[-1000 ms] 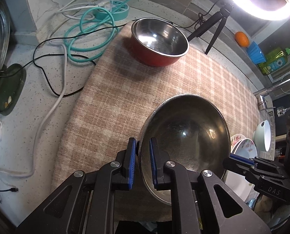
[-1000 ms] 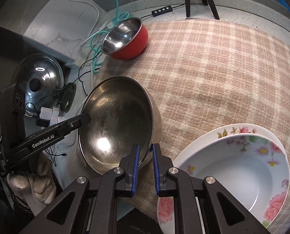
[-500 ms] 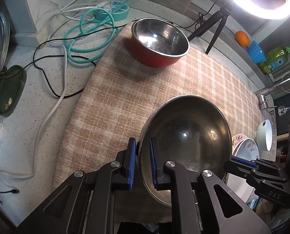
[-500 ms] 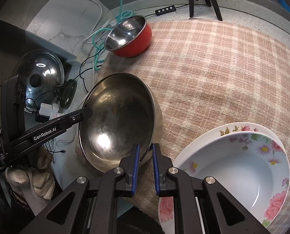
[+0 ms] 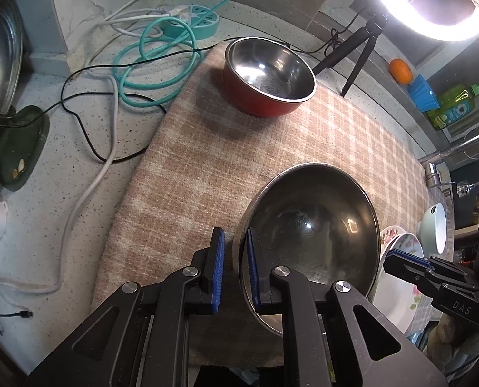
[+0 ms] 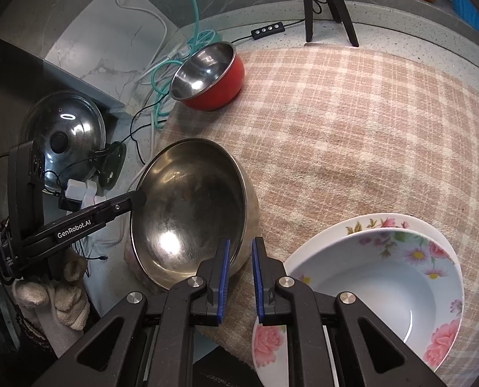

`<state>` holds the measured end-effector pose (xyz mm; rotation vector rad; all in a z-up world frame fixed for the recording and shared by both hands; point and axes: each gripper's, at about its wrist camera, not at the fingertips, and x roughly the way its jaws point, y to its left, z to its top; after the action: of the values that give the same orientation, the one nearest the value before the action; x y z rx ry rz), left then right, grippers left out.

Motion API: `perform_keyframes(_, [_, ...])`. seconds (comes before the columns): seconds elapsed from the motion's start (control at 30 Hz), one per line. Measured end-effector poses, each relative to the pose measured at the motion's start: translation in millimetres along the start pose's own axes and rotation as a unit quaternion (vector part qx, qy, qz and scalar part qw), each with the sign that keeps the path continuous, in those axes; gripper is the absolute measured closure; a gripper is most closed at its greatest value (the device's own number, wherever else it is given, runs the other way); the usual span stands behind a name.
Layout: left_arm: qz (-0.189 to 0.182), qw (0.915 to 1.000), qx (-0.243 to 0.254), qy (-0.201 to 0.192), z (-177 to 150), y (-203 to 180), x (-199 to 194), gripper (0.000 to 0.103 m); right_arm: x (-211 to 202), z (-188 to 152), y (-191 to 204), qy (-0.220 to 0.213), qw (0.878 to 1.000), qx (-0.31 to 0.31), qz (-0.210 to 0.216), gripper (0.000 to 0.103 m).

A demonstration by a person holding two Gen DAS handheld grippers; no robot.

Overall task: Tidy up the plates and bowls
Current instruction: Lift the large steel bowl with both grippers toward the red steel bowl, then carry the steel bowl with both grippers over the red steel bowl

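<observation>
Plaid mat (image 5: 207, 148), steel bowl (image 5: 310, 225) rim btwn both claws

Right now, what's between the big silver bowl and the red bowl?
Nothing but bare checked cloth lies between the big silver bowl and the red bowl; both wrist views show it.

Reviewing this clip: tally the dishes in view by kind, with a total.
Steel bowls: 2, the large steel bowl and the red-sided steel bowl.
Floral dishes: 2, the floral bowl on the floral plate.
White bowls: 1, the white bowl on its side.
Total: 5
</observation>
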<state>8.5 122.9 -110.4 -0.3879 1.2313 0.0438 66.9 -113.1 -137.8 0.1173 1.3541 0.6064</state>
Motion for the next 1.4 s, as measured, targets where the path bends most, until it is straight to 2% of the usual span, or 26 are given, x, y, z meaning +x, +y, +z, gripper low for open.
perform_keyframes(0.37, [-0.006, 0.9997, -0.015, -0.017, 4.6, 7.9, -13.2, 0.090, -12.7, 4.1, -9.6, -0.016, 1.000, 0.015, 0.005, 0.085])
perform_keyframes(0.7, [-0.013, 0.9988, -0.027, -0.039, 26.8, 16.7, -26.1, 0.090, -26.3, 21.1, -16.3, -0.038, 0.999, 0.028, 0.012, 0.084])
perform_keyframes(0.87, [-0.014, 0.9984, -0.024, -0.049, 44.4, 16.4, -28.4, 0.090, -33.0, 39.7, -12.3, -0.050, 0.998, 0.021, 0.017, 0.082])
perform_keyframes(0.93, [-0.018, 0.9983, -0.027, -0.050, 54.3, 16.6, -27.0, 0.090, -34.2, 49.5, -9.5, -0.055, 0.998, 0.018, 0.016, 0.074])
perform_keyframes(1.2, [-0.017, 0.9986, -0.026, -0.043, 90.8, 13.9, -9.8, 0.090, -24.9, 94.2, -2.1, -0.062, 0.998, 0.016, 0.017, 0.073])
perform_keyframes(1.4, [-0.016, 0.9990, -0.031, -0.029, 112.6, 14.4, 10.7, 0.090, -2.9, 124.6, -1.1, -0.053, 0.998, 0.022, 0.022, 0.073])
